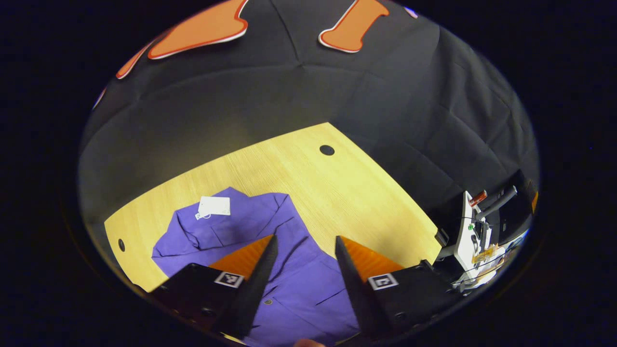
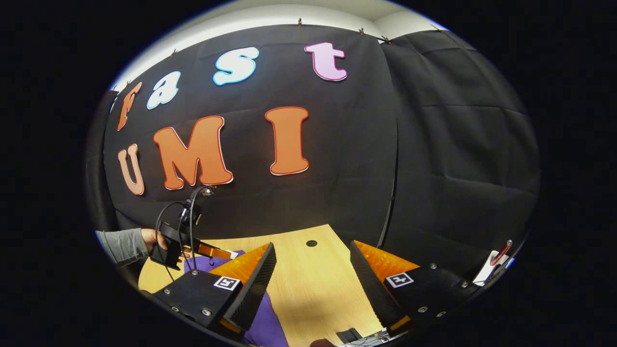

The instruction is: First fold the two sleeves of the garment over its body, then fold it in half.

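A light wooden table [image 1: 337, 193] stretches ahead of the left gripper's camera, with a round dark hole [image 1: 327, 150] in it far ahead and a second hole [image 1: 121, 245] near its left edge. Off to the right of that camera, past the table's edge, stands a white device [image 1: 470, 231] with a dark handle and cables. In the right gripper view, the same wooden surface [image 2: 313, 279] lies ahead, one hole [image 2: 311, 243] straight in front.

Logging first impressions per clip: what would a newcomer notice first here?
A purple garment lies rumpled on the pale wooden table, a white tag at its collar. The left gripper hangs open above it. The right gripper, also open, hangs over bare wood.
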